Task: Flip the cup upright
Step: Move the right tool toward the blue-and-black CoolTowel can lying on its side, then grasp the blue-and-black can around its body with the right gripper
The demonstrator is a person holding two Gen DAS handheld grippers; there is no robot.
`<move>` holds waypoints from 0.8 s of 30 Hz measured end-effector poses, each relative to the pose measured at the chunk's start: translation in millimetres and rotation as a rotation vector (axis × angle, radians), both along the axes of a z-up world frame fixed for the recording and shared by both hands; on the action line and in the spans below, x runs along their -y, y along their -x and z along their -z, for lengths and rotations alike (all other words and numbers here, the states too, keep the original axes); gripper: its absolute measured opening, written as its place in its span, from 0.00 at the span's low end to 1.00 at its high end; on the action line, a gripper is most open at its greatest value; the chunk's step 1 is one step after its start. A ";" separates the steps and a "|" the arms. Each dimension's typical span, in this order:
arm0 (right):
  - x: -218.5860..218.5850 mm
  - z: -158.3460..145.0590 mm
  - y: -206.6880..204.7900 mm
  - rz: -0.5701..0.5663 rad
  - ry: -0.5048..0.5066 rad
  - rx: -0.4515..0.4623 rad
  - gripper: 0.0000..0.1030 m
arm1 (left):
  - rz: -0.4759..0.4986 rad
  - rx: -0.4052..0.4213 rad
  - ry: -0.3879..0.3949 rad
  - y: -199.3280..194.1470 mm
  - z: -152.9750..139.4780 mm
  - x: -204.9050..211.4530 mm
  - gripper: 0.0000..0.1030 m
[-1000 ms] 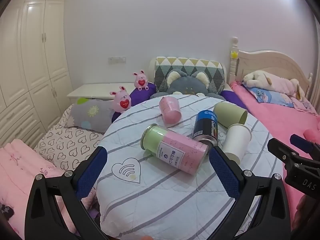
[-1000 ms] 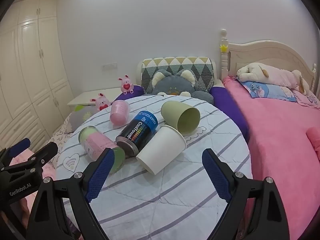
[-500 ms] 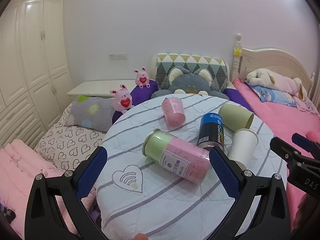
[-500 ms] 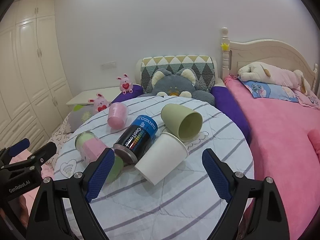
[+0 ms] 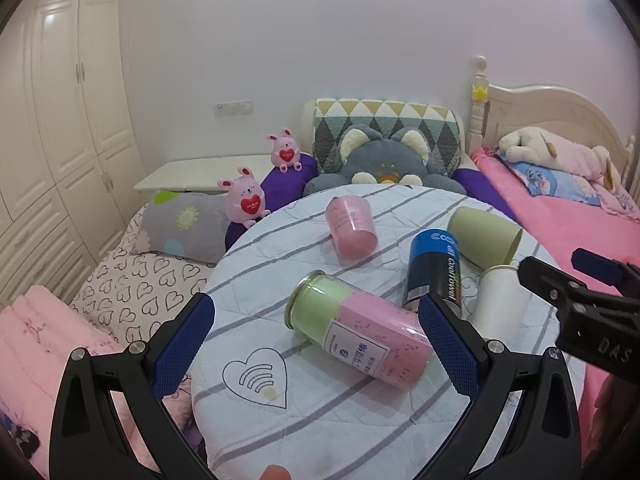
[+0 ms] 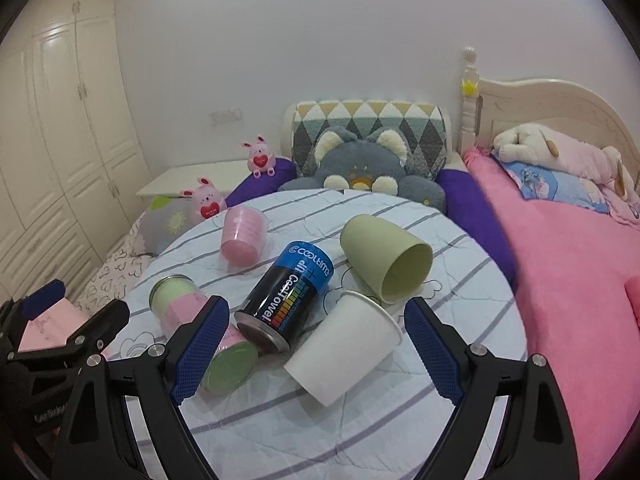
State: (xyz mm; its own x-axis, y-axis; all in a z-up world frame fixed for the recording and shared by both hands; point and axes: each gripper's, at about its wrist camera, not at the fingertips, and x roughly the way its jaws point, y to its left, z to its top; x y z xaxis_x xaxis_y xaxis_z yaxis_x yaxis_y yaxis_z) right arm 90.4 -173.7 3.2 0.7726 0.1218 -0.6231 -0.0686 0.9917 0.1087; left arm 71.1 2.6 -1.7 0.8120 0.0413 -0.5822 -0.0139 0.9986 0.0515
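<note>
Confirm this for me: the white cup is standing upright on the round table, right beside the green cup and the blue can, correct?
Not quite. The white cup is lying on its side, not upright, as the right wrist view shows. It does lie on the round table, right beside the green cup and the blue can.

Grey-striped white table cover (image 6: pixel 460 272) carries pink cup (image 6: pixel 243 239), olive-green cup (image 6: pixel 384 258), white cup (image 6: pixel 344 354) and blue-black can (image 6: pixel 286 296).

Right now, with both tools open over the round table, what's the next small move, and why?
Probably ease the right tool forward and down around the white cup. The cup lies on its side, nearest that tool and roughly between its open fingers; the left tool faces the pink-and-green canister instead.
</note>
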 end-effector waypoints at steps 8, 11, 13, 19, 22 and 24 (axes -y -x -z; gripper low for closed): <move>-14.8 18.3 -54.4 0.004 -0.112 -0.196 0.88 | -0.008 -0.040 -0.002 -19.6 14.9 -10.8 1.00; -17.6 29.3 -73.8 0.005 -0.156 -0.269 0.88 | -0.014 -0.043 0.008 -24.8 18.4 -18.6 1.00; -16.3 39.9 -88.3 0.020 -0.196 -0.337 0.88 | -0.021 -0.043 0.015 -28.0 21.4 -23.0 1.00; -20.1 66.2 -126.9 0.060 -0.157 -0.429 0.88 | -0.003 -0.075 0.017 -34.8 34.6 -25.4 1.00; -26.3 78.8 -140.7 0.073 -0.104 -0.503 0.88 | 0.001 -0.081 0.015 -35.7 38.5 -24.5 1.00; -32.4 79.4 -143.2 0.068 -0.060 -0.481 0.88 | 0.005 -0.084 0.019 -37.0 39.7 -24.7 1.00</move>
